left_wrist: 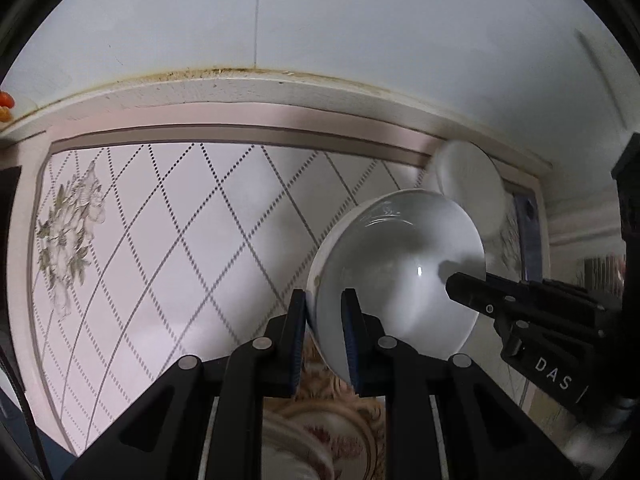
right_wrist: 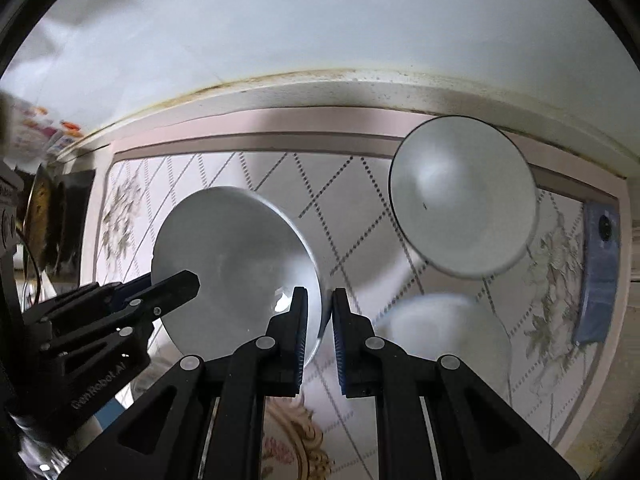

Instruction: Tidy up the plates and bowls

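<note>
A white bowl [left_wrist: 400, 272] is held up above the patterned tablecloth, gripped from both sides. My left gripper [left_wrist: 325, 334] is shut on its left rim. My right gripper [right_wrist: 320, 332] is shut on its right rim; the same bowl [right_wrist: 236, 256] shows in the right wrist view. The right gripper [left_wrist: 496, 300] enters the left wrist view from the right. The left gripper [right_wrist: 160, 300] enters the right wrist view from the left. A second white bowl [right_wrist: 462, 194] stands near the table's far edge. A third bowl [right_wrist: 444, 332], blurred, lies right of my right fingers.
The tablecloth [left_wrist: 180, 240] has a diamond dot pattern and flower prints. A white wall [left_wrist: 320, 20] rises behind the table. A gold-rimmed floral plate [left_wrist: 332, 432] lies below the grippers. A blue object [right_wrist: 598, 272] sits at the table's right edge.
</note>
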`<control>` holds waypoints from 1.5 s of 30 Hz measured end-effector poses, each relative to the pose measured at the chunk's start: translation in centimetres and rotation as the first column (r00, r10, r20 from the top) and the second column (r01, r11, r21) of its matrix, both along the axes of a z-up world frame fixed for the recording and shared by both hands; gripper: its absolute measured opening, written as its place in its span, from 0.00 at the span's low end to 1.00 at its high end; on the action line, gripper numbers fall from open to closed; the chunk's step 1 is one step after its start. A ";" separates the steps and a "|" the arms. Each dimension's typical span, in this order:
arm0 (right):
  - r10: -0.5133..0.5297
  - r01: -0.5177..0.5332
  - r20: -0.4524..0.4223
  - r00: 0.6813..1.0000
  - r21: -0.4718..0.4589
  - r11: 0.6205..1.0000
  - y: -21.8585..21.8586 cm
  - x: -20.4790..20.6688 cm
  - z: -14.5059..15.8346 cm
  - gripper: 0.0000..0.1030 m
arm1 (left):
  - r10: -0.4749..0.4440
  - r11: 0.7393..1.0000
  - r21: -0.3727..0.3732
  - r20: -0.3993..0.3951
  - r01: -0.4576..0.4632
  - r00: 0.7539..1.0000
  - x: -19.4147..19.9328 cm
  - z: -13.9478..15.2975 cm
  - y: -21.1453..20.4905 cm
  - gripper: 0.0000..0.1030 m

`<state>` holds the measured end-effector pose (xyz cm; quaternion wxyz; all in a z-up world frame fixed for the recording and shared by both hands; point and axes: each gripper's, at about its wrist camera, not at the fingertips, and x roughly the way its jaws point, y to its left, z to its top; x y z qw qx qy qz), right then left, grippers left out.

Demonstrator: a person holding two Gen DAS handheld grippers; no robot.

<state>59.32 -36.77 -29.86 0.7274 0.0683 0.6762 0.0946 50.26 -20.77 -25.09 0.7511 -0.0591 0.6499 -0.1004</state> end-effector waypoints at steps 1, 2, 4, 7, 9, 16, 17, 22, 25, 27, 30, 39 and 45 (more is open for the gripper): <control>0.005 -0.005 0.000 1.000 0.005 1.000 -0.2 -0.7 0.5 0.13 | -0.012 1.000 0.001 0.004 0.012 1.000 -0.7 0.5 -0.4 0.15; 0.012 -0.012 0.000 1.000 0.010 1.000 -0.4 -1.8 1.2 0.13 | -0.022 1.000 0.000 0.006 0.022 1.000 -1.7 0.9 -0.5 0.15; 0.020 -0.020 -0.003 1.000 0.013 1.000 -0.9 -3.5 2.0 0.13 | -0.046 0.999 -0.007 0.006 0.046 0.999 -3.3 1.2 -1.1 0.15; 0.022 -0.022 -0.012 1.000 0.012 1.000 -2.1 -7.3 2.7 0.13 | -0.072 0.997 -0.031 -0.011 0.072 0.997 -5.4 1.0 -2.6 0.15; 0.011 -0.011 -0.029 1.000 0.014 1.000 -3.4 -10.0 2.6 0.13 | -0.105 0.994 -0.043 -0.031 0.103 0.994 -7.5 0.7 -3.3 0.15; -0.051 0.056 -0.105 0.993 0.050 0.997 -7.6 -18.0 0.1 0.13 | -0.159 0.987 -0.045 -0.086 0.156 0.983 -11.6 -2.9 -6.0 0.15; -0.055 0.060 -0.113 0.992 0.044 0.997 -8.0 -18.8 -0.3 0.13 | -0.159 0.986 -0.058 -0.102 0.154 0.982 -12.0 -3.7 -6.5 0.15; -0.119 0.126 -0.162 0.980 0.032 0.992 -10.7 -22.2 -3.0 0.13 | -0.206 0.978 -0.046 -0.124 0.202 0.971 -14.0 -5.4 -8.8 0.15; -0.141 0.148 -0.175 0.974 0.033 0.988 -12.0 -23.5 -3.8 0.13 | -0.243 0.970 -0.022 -0.131 0.242 0.961 -14.7 -6.1 -10.2 0.15; -0.152 0.161 -0.180 0.972 0.033 0.986 -12.7 -24.2 -3.9 0.14 | -0.266 0.964 -0.009 -0.132 0.267 0.955 -15.3 -6.5 -11.0 0.15; -0.169 0.177 -0.182 0.969 0.030 0.984 -13.9 -25.2 -3.9 0.13 | -0.281 0.959 -0.005 -0.139 0.283 0.950 -15.7 -7.1 -11.8 0.15; -0.211 0.227 -0.200 0.957 0.061 0.972 -15.4 -25.1 -4.7 0.14 | -0.289 0.956 -0.001 -0.150 0.292 0.946 -15.6 -7.7 -12.4 0.15; -0.253 0.276 -0.186 0.949 0.106 0.955 -17.8 -24.0 -1.6 0.14 | -0.228 0.974 -0.022 -0.045 0.227 0.973 -13.0 -2.4 -10.2 0.21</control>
